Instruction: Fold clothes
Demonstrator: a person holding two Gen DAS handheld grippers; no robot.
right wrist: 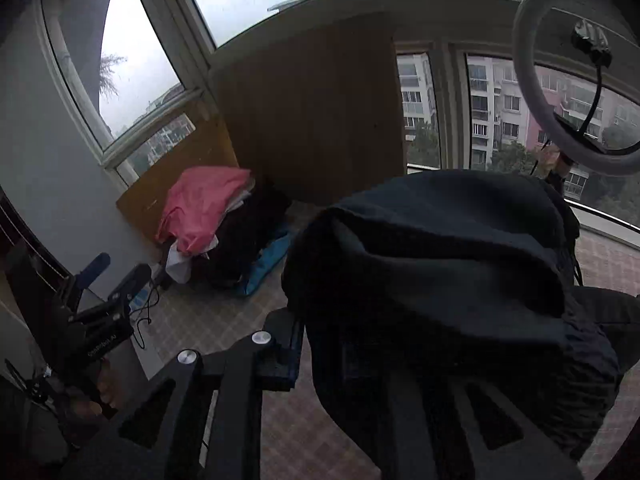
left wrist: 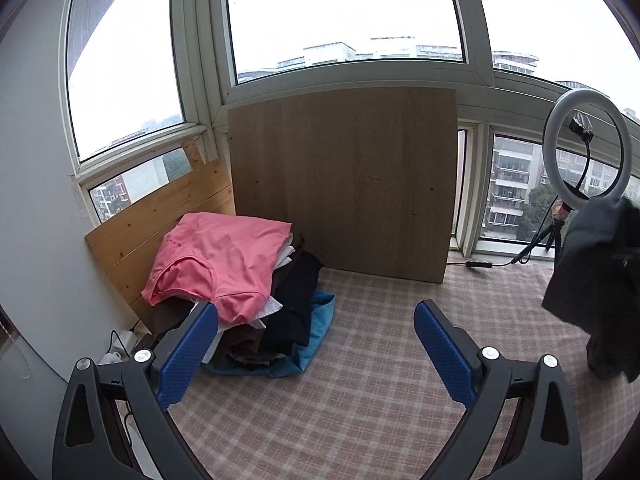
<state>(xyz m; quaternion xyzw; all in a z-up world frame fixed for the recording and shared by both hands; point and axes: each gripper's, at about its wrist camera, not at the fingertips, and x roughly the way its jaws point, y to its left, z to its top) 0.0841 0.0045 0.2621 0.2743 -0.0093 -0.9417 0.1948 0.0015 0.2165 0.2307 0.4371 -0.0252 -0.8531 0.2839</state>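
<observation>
Checked cloth (left wrist: 360, 360) lies bare between the spread left tool (left wrist: 316, 320); right tool (right wrist: 320, 360) grips a dark garment (right wrist: 440, 280)

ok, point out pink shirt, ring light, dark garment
pink shirt (left wrist: 224, 256), left wrist view, middle of the top fold
ring light (left wrist: 552, 128), left wrist view, left rim
dark garment (right wrist: 452, 264), right wrist view, bunched middle

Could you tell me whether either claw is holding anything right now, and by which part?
The right claw is shut on the dark garment, which drapes over it; the exact part gripped is hidden by folds. The left claw is open and holds nothing.
</observation>
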